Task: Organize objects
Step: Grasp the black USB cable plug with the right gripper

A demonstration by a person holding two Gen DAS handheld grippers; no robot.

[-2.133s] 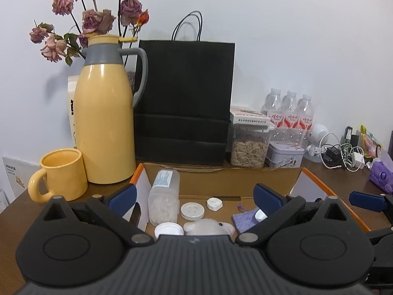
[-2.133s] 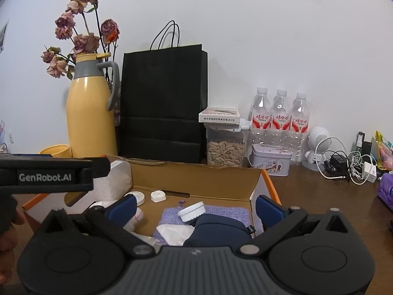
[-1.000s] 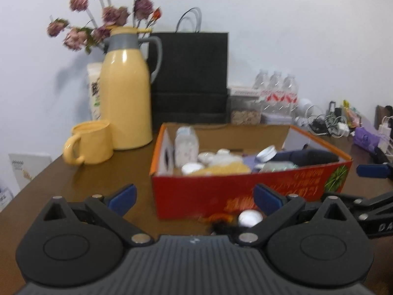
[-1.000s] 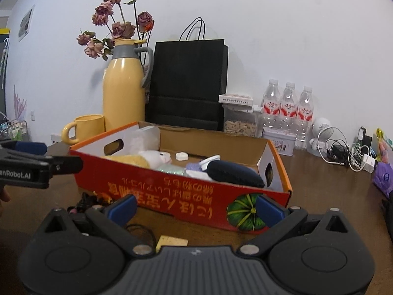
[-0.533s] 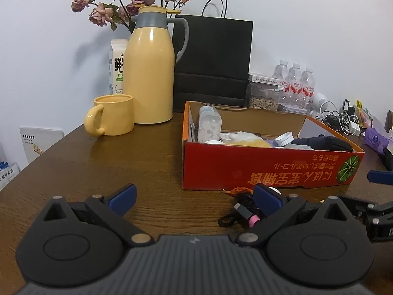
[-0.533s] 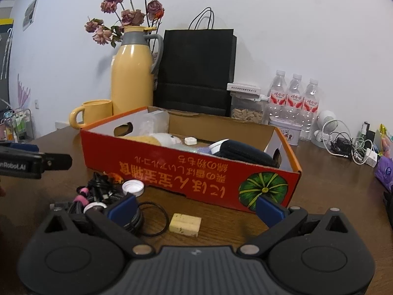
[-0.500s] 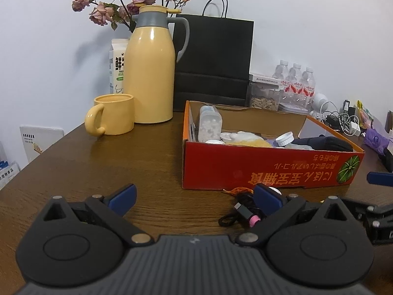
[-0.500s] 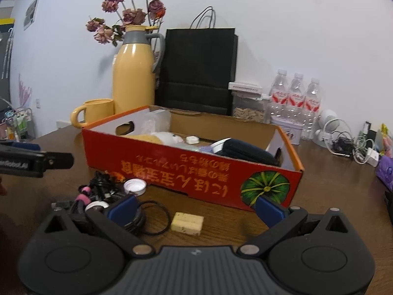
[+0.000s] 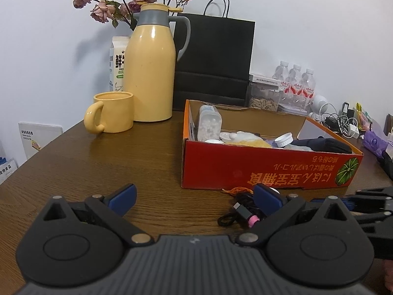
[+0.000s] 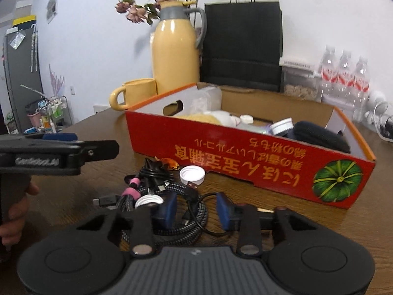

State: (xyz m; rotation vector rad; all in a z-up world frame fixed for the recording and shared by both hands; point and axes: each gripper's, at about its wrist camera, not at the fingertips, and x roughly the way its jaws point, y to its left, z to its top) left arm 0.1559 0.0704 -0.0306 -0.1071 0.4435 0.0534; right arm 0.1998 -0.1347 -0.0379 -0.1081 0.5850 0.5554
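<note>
A red cardboard box (image 9: 270, 172) (image 10: 245, 157) sits on the brown table, holding a dark pouch (image 10: 316, 135), a clear bottle (image 9: 210, 123) and white lids. In front of it lies a tangle of black braided cables (image 10: 157, 184) (image 9: 242, 211) with pink ties, plus two white caps (image 10: 192, 174). My right gripper (image 10: 197, 210) hangs low over the tangle. Its jaws are closing with a braided cable (image 10: 196, 218) between the blue pads, and I see no pad pressing on it. My left gripper (image 9: 194, 195) is open over bare table, left of the cables.
A yellow thermos (image 9: 149, 73), a yellow mug (image 9: 113, 115), dried roses and a black paper bag (image 9: 213, 59) stand behind the box. Water bottles (image 9: 297, 83), a seed jar and chargers (image 9: 341, 123) fill the back right. A hand (image 10: 13, 211) holds the left gripper's handle.
Both grippers drew back from over the box to the table in front of it. The right gripper then dropped towards the cable tangle and its jaws narrowed from wide open.
</note>
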